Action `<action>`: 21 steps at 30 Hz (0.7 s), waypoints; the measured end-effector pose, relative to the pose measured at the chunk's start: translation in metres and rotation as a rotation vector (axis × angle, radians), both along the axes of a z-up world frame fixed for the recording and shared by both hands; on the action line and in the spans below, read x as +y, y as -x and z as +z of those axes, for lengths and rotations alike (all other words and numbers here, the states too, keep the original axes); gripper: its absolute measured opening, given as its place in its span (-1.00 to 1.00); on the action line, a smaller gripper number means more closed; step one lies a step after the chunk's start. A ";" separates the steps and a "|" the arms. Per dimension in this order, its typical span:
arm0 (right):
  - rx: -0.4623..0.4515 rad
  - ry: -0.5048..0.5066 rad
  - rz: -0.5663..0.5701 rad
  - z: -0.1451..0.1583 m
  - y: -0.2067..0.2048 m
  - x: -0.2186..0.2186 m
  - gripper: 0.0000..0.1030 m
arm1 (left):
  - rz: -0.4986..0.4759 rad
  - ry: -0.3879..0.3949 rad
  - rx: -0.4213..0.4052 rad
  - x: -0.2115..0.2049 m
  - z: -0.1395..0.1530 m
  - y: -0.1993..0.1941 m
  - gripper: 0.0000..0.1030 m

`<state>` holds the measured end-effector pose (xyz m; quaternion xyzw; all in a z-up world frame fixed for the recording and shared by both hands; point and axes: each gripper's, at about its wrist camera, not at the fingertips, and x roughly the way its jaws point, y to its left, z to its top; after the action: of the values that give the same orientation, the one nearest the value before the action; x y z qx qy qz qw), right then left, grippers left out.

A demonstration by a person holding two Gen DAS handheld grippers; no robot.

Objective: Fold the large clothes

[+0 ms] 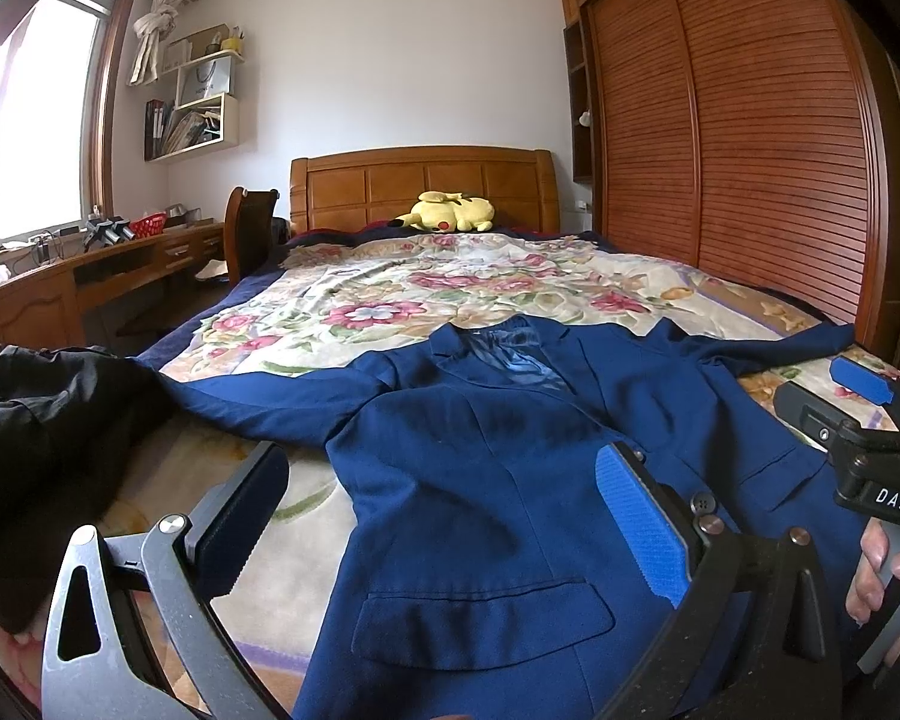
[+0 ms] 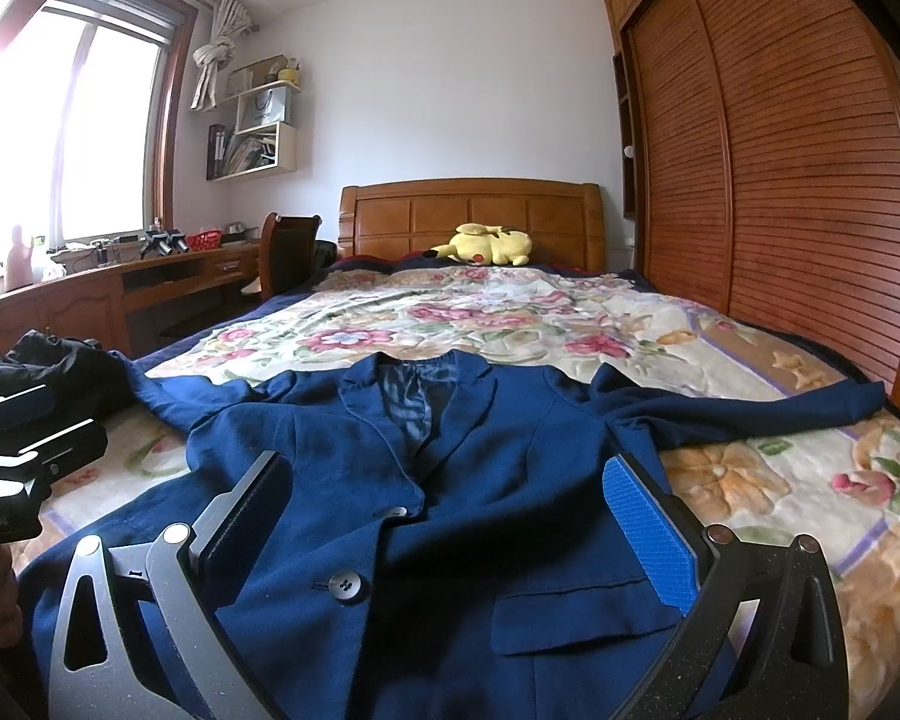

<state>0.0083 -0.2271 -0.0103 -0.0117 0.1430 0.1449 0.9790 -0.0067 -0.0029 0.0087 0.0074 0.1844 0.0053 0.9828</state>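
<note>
- So, we had the blue blazer (image 1: 480,480) spread face-up on the floral bedspread (image 1: 390,300), collar away from us, both sleeves out to the sides.
- Left gripper (image 1: 444,516): fingers spread wide, nothing between them; blazer's front panel & flap pocket (image 1: 480,624) lay beneath & ahead of the gap. Its blue-padded finger (image 1: 642,528) sat over the blazer near a dark button (image 1: 703,503).
- Right gripper (image 2: 450,528): also wide apart & holding nothing, above the buttoned front. One button (image 2: 347,585) lay between the fingers, nearer the dark-padded finger (image 2: 246,510); other flap pocket (image 2: 576,615) was by the blue-padded finger (image 2: 654,534).
- Black garment (image 1: 42,420) lay bunched left of the left gripper's fingers, touching the sleeve end.
- Yellow plush toy (image 1: 450,213) lay far ahead of both grippers, by the wooden headboard (image 1: 420,180).
</note>
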 end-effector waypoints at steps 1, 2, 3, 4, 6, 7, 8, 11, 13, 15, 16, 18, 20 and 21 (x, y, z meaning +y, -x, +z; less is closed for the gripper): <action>0.000 0.000 0.000 0.000 0.000 0.000 1.00 | -0.001 -0.001 -0.001 0.000 0.000 0.000 0.99; 0.000 0.001 -0.001 0.000 0.000 0.000 1.00 | 0.000 -0.001 -0.001 0.000 -0.001 0.000 0.99; 0.000 0.000 0.000 0.000 0.000 0.000 1.00 | 0.000 -0.002 -0.001 0.001 -0.001 0.000 0.99; -0.001 0.000 -0.001 0.000 0.000 0.000 1.00 | 0.001 -0.003 -0.002 0.001 0.000 0.000 0.99; 0.000 0.000 0.000 0.000 0.000 0.000 1.00 | 0.003 -0.006 -0.004 0.000 0.004 0.001 0.99; 0.000 0.000 -0.001 0.000 0.000 0.000 1.00 | 0.002 -0.006 -0.005 0.000 0.005 0.001 0.99; 0.000 0.000 0.000 0.000 0.000 0.000 1.00 | 0.002 -0.006 -0.004 -0.001 0.004 0.001 0.99; 0.000 0.000 0.000 0.000 0.000 0.000 1.00 | 0.003 -0.006 -0.004 -0.001 0.004 0.001 0.99; -0.001 0.000 -0.001 0.000 0.000 0.000 1.00 | 0.003 -0.006 -0.005 -0.001 0.005 0.001 0.99; 0.000 0.000 -0.001 0.000 0.000 0.000 1.00 | 0.003 -0.006 -0.005 -0.001 0.005 0.002 0.99; 0.000 0.000 0.001 0.000 0.000 0.000 1.00 | 0.003 -0.006 -0.005 -0.001 0.006 0.002 0.99; -0.001 0.000 0.000 0.000 0.000 0.000 1.00 | 0.003 -0.007 -0.005 -0.001 0.005 0.002 0.99; 0.000 0.000 0.001 0.000 0.000 0.000 1.00 | 0.002 -0.007 -0.005 -0.001 0.005 0.002 0.99; -0.001 0.000 0.000 0.000 0.000 0.000 1.00 | 0.003 -0.007 -0.006 -0.001 0.005 0.002 0.99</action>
<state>0.0082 -0.2272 -0.0102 -0.0116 0.1426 0.1451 0.9790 -0.0084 -0.0035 0.0134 0.0106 0.1817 0.0073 0.9833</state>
